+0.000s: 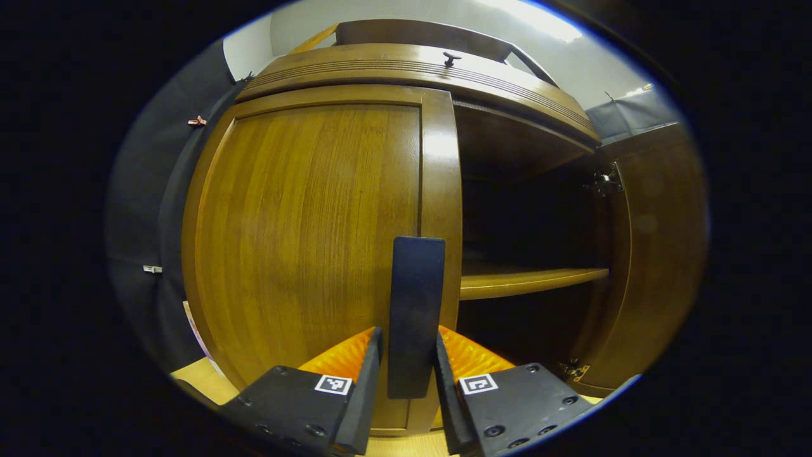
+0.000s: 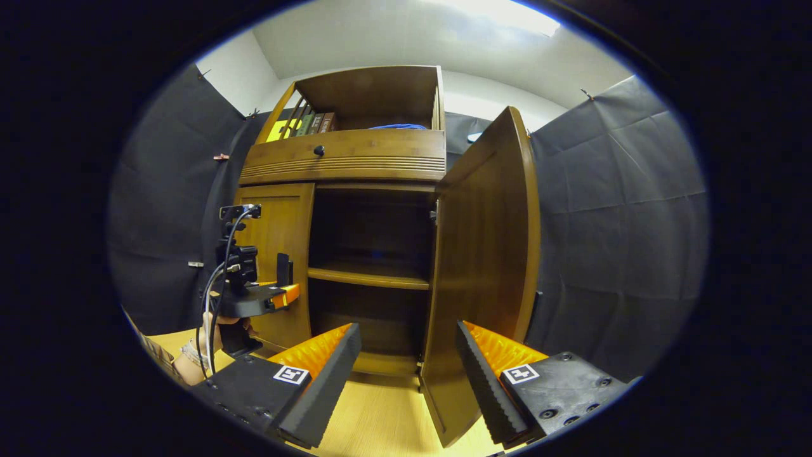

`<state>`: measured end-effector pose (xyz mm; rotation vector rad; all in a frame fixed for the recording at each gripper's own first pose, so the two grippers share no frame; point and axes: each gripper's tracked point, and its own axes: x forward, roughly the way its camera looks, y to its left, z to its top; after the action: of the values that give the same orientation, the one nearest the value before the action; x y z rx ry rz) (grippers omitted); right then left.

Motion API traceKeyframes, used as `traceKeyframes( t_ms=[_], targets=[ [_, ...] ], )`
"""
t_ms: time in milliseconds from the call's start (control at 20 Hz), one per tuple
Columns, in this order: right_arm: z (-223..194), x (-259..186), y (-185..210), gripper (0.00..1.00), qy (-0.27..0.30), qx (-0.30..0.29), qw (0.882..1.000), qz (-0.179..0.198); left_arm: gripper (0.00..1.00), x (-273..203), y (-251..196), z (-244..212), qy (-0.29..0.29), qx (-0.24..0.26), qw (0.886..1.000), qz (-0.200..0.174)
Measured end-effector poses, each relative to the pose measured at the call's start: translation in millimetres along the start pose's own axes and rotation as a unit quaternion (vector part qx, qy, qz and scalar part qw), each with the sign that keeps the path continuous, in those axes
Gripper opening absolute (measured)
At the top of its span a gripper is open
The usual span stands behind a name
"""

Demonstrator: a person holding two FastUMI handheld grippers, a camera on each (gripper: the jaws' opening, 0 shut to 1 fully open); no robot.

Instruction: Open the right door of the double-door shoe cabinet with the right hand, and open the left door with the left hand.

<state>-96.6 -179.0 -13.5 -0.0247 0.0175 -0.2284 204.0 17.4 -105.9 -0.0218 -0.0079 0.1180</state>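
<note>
- at the front of the shoe cabinet (image 2: 346, 158), the left door (image 1: 304, 241) is seen closed, while the right door (image 2: 485, 266) is swung wide open, exposing a shelf (image 2: 368, 277) inside.
- the left hand-held gripper (image 1: 412, 355) is closed around the dark upright handle (image 1: 415, 304) at the left door's inner edge, both fingers pressed against it.
- the right hand-held gripper (image 2: 409, 355) is held wide apart, gripping nothing, in front of the open right door's edge.
- a hand (image 2: 219, 333) is seen holding the left hand-held gripper in the right gripper view.
</note>
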Motion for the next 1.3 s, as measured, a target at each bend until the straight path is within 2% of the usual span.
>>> traceKeyframes(
  t_ms=[150, 350, 600, 950, 1100, 1300],
  targets=[
    [0.4, -4.4, -6.0, 0.95, 0.004, 0.0, 1.0, -0.012, 0.36, -2.5, 1.0, 1.4, 0.001, 0.008, 1.0, -0.005],
    [-1.3, -9.9, -4.9, 0.94, 0.008, -0.001, 1.0, -0.018, 0.33, -7.2, -1.7, 4.3, 0.009, 0.001, 1.0, -0.016],
    [-0.7, -19.3, 9.7, 0.94, 0.014, -0.008, 1.0, -0.008, 0.33, -42.9, 0.3, 4.0, 0.026, -0.025, 0.998, -0.057],
    [3.9, -29.8, 37.8, 0.95, 0.017, -0.02, 1.0, 0.002, 0.33, -115.7, 17.8, 8.6, 0.027, -0.018, 0.993, -0.109],
    [4.6, -34.2, 59.1, 0.96, 0.02, -0.016, 0.999, 0.019, 0.33, -141.2, 30.2, 10.7, 0.034, -0.034, 0.992, -0.12],
    [10.2, -36.0, 86.9, 0.95, 0.014, -0.025, 0.999, 0.041, 0.33, -172.0, 52.1, 13.7, 0.034, -0.033, 0.992, -0.117]
  ],
)
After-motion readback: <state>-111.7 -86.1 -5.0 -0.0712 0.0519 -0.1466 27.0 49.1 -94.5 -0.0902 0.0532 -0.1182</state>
